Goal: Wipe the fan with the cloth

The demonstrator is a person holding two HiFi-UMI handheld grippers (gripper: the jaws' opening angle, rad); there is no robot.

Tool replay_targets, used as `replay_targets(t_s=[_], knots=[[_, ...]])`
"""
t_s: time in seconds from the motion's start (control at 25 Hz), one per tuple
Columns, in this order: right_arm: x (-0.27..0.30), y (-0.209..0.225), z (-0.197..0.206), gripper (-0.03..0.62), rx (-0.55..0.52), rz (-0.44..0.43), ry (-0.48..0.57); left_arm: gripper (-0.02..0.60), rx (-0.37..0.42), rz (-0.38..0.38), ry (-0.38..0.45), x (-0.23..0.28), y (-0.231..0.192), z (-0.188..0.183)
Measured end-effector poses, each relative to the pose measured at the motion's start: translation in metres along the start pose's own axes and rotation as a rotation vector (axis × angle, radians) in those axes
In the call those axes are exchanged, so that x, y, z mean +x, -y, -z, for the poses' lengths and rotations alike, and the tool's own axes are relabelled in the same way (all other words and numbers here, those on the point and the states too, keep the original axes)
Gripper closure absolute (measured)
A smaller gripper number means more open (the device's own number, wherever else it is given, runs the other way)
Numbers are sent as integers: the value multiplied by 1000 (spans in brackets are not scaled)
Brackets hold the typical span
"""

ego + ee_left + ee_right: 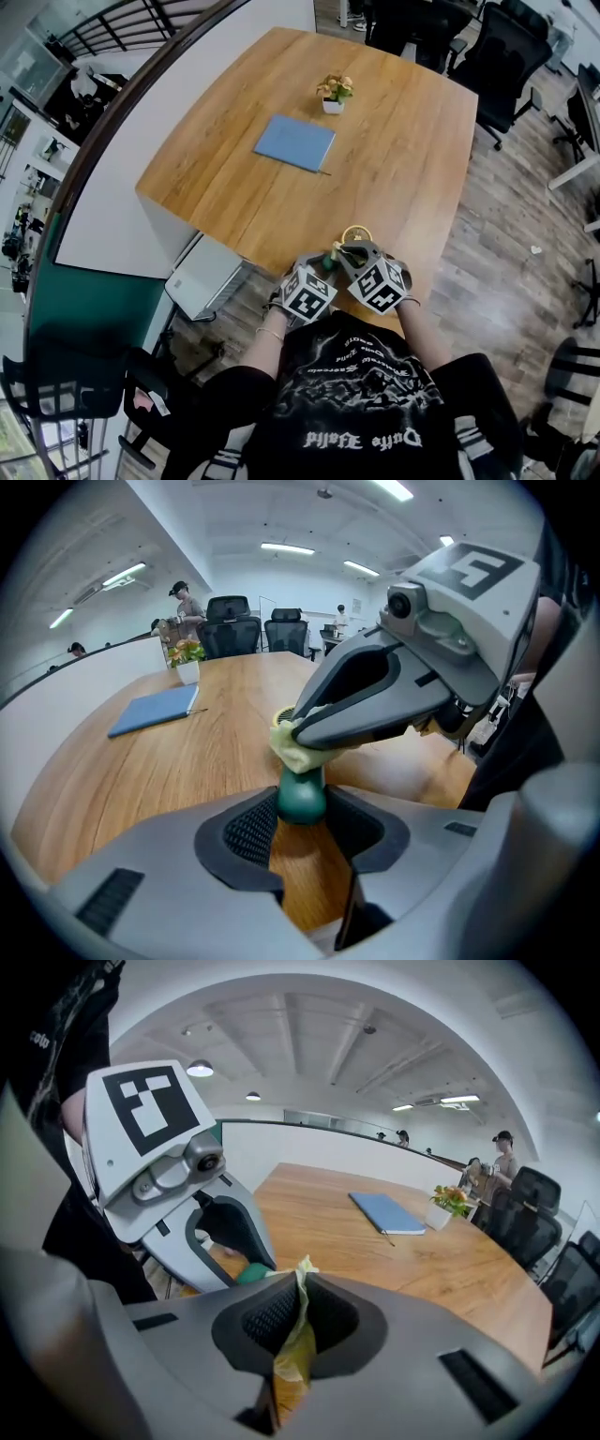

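A small fan with a green handle (301, 799) and a pale yellow ring head (356, 232) stands near the front edge of the wooden table (403, 159). My left gripper (302, 803) is shut on the green handle, with a pad on each side of it. My right gripper (298, 1312) is shut on a yellow cloth (294, 1354). It reaches in from the right, just above the left gripper. The cloth (295, 747) is bunched against the fan right above the handle and hides most of the head. In the head view both grippers (323, 264) (347, 251) meet at the fan.
A blue notebook (295, 142) lies at the table's middle, with a small potted plant (334, 92) beyond it. Black office chairs (506, 56) stand at the far right. A white cabinet (202, 277) sits below the table's left front corner. The person's body is close behind the grippers.
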State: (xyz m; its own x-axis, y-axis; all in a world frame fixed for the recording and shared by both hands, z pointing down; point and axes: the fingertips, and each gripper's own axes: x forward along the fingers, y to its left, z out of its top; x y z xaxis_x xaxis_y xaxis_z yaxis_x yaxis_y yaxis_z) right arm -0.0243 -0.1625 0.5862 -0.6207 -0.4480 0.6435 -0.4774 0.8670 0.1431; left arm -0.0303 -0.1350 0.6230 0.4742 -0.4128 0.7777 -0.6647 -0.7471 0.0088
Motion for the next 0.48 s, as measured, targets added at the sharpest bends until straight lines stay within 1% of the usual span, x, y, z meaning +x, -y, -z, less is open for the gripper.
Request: replay_targets(t_s=[0.08, 0.28, 0.4, 0.48], knots=[[0, 5, 0, 569, -46, 33, -29, 400, 22, 7, -9, -1, 1, -2], [2, 36, 9, 569, -52, 141, -75, 402, 30, 10, -17, -1, 3, 0], [5, 40, 8, 569, -88, 142, -75, 402, 5, 13, -16, 0, 3, 3], [7, 42, 6, 571, -113, 168, -76, 403, 3, 13, -14, 0, 2, 1]])
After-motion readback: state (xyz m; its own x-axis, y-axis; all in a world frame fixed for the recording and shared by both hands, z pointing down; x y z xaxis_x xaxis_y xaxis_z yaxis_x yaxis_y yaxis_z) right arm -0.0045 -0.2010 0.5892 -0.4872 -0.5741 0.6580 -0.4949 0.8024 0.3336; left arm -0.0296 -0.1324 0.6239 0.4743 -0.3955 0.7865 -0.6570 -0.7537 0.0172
